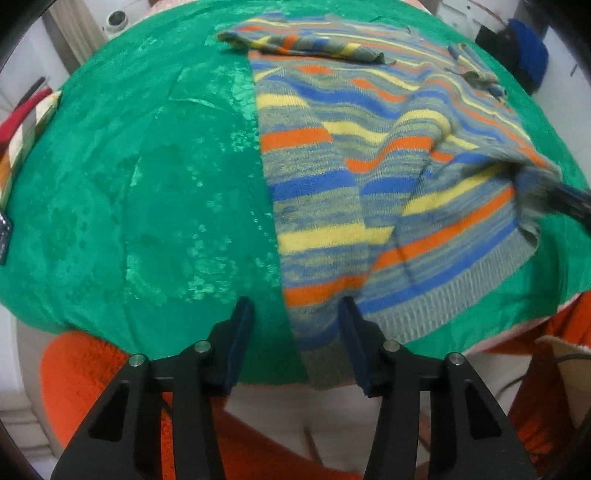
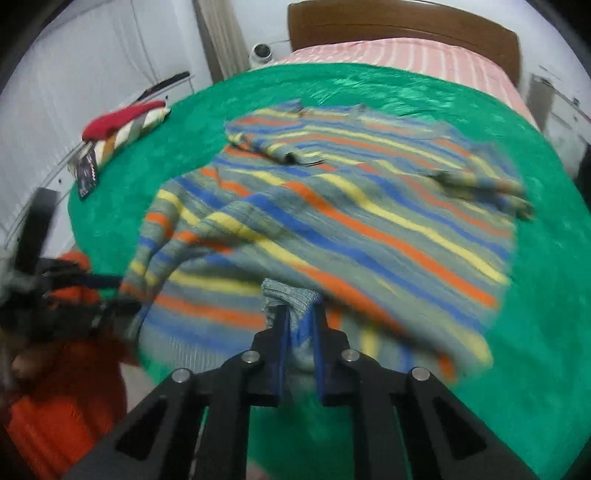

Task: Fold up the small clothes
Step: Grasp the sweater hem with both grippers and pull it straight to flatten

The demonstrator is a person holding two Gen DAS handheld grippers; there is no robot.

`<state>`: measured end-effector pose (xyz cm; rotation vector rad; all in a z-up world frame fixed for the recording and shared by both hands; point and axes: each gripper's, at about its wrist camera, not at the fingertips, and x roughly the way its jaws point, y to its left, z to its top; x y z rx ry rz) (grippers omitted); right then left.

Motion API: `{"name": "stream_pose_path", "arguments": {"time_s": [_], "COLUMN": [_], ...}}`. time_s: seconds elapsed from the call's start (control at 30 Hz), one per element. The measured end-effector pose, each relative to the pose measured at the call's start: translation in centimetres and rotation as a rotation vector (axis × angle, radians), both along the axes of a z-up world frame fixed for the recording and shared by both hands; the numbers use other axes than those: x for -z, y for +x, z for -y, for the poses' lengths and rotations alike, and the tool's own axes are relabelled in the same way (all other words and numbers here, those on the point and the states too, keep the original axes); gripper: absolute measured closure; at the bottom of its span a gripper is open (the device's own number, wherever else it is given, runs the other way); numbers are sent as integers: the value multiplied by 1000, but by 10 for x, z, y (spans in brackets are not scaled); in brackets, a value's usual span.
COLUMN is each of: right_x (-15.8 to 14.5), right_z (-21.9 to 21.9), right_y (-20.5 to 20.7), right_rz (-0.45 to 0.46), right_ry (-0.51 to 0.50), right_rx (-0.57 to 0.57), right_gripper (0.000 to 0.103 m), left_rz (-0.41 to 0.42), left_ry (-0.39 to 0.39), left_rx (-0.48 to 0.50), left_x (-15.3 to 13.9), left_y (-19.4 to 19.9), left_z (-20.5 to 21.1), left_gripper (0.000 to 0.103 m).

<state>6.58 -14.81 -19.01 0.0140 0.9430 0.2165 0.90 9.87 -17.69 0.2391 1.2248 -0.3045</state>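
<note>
A small striped knit sweater in grey, blue, orange and yellow lies on a green cloth, both sleeves folded across its chest. My left gripper is open at the near hem's left corner, its jaws either side of the folded edge. My right gripper is shut on the ribbed hem and lifts it off the cloth; it also shows at the right of the left wrist view. The left gripper shows blurred at the left of the right wrist view.
A folded striped and red garment with a dark tag lies at the cloth's far left edge. A pink striped bedsheet and wooden headboard lie beyond. An orange cushion sits below the near edge. A blue and black object sits far right.
</note>
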Motion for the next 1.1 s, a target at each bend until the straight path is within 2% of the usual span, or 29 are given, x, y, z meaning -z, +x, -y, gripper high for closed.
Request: {"name": "stream_pose_path", "arguments": {"time_s": [0.13,0.2,0.3,0.37,0.4,0.47,0.53,0.57,0.6,0.63,0.67,0.7,0.73,0.77,0.87,0.97,1.03,1.1], "right_x": [-21,-16,-3,0,-2,0,9,15,24,38,48,57,56,48,-1,-29,-21,2], "right_z": [59,88,121,138,144,144,129,121,110,97,88,82,78,79,92,120,130,131], "right_y": [-62,-91,-121,-130,-133,-123,-100,-90,-77,-59,-49,-41,-37,-40,-71,-105,-112,-106], "right_rz": [-58,-120,-181,-178,-155,-120,-126,-131,-144,-167,-198,-236,-255,-257,-219,-240,-275,-318], "right_ry": [15,-19,-25,84,173,351,475,505,524,511,496,480,489,508,418,313,286,251], "right_rx": [82,143,240,298,322,315,251,229,200,180,172,166,155,138,92,139,197,223], "right_gripper": [93,93,85,52,46,42,42,42,43,47,70,88,96,97,97,97,99,99], "left_rz": [19,35,41,28,25,19,3,-8,-25,-37,-55,-64,-73,-86,-91,-135,-105,-110], "left_ry": [13,39,57,48,47,43,24,8,-16,-36,-58,-72,-93,-128,-189,-216,-114,-75], "left_rx": [26,39,33,23,19,13,11,18,30,39,45,36,30,25,27,53,89,103], "left_x": [0,2,5,5,6,11,14,16,17,19,18,13,8,0,-28,-30,-17,-7], "left_y": [-13,-20,-21,-18,-18,-17,-17,-16,-14,-17,-16,-15,-16,-16,-21,-24,-24,-24], "left_z": [-2,-1,1,0,-1,-8,-8,-7,-6,-5,-5,-9,-14,-23,-59,-71,-59,-45], "left_gripper": [44,35,31,30,29,29,39,52,73,88,98,100,101,101,101,101,101,101]}}
